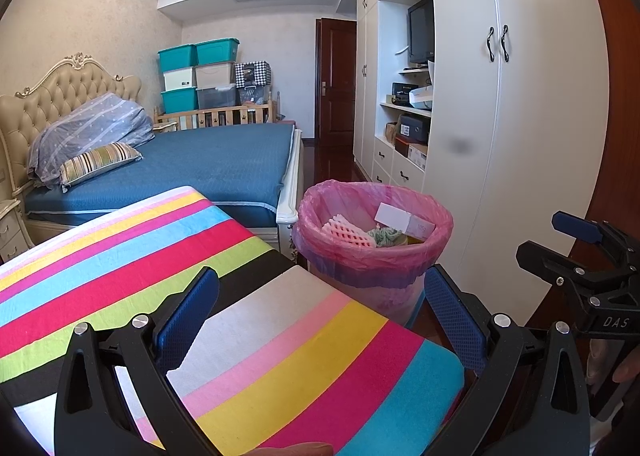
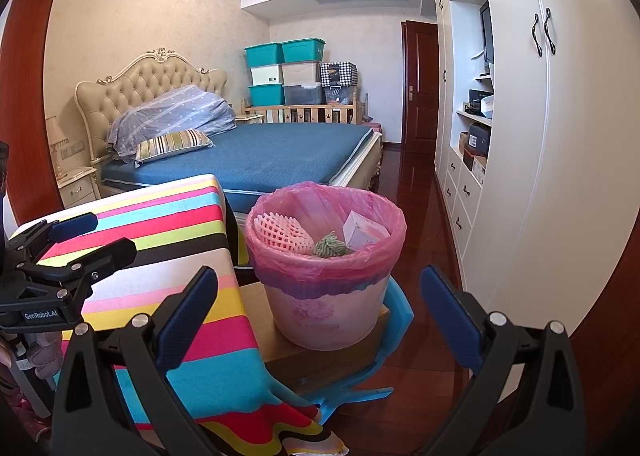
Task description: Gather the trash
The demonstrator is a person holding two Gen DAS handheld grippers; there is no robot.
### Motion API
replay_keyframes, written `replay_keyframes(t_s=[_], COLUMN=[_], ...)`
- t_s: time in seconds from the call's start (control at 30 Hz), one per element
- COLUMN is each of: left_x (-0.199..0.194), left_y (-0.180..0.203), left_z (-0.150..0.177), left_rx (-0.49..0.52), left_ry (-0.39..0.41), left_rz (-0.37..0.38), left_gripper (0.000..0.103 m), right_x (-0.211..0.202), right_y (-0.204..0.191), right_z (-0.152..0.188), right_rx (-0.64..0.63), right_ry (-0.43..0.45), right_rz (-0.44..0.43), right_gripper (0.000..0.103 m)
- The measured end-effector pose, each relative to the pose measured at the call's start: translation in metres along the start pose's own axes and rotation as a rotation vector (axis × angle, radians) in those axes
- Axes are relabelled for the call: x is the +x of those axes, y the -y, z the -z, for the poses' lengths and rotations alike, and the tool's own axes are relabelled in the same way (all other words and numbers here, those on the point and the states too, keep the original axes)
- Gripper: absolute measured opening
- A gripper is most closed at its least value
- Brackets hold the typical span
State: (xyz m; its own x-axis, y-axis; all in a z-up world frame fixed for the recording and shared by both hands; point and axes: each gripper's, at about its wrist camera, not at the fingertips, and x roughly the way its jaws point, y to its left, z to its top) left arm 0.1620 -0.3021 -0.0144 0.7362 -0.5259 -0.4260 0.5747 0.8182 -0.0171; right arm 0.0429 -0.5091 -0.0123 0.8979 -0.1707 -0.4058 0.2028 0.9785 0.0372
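While both our left tongs [image 1: 320, 320] and right tongs [image 2: 320, 316] hang spread and hold nothing, the trash bin [image 2: 326, 296] with its pink liner stands just right of the striped surface [image 1: 248, 336]. Inside lie foam netting [image 2: 280, 234], a white box [image 2: 362, 236] and what may be green paper [image 2: 330, 248].

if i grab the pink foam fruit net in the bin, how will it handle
The foam fruit net will probably squash between the pads: its open mesh looks soft. It is likely very light, lying loose on top in the pink-lined trash bin. It seems unlikely to roll or break.
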Motion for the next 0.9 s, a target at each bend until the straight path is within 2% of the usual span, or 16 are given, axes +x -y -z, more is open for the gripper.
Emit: replay_keyframes(t_s=[0.9], left_x=[-0.0006], left_y=[0.0006], left_z=[0.0069], left_rx=[0.01], left_ry=[-0.002], left_rz=[0.003], left_gripper=[0.096], right_x=[0.0024], right_y=[-0.0012], right_z=[0.0024], right_rx=[0.002], right_ry=[-0.003], right_rz=[-0.004], right_gripper=[0.098])
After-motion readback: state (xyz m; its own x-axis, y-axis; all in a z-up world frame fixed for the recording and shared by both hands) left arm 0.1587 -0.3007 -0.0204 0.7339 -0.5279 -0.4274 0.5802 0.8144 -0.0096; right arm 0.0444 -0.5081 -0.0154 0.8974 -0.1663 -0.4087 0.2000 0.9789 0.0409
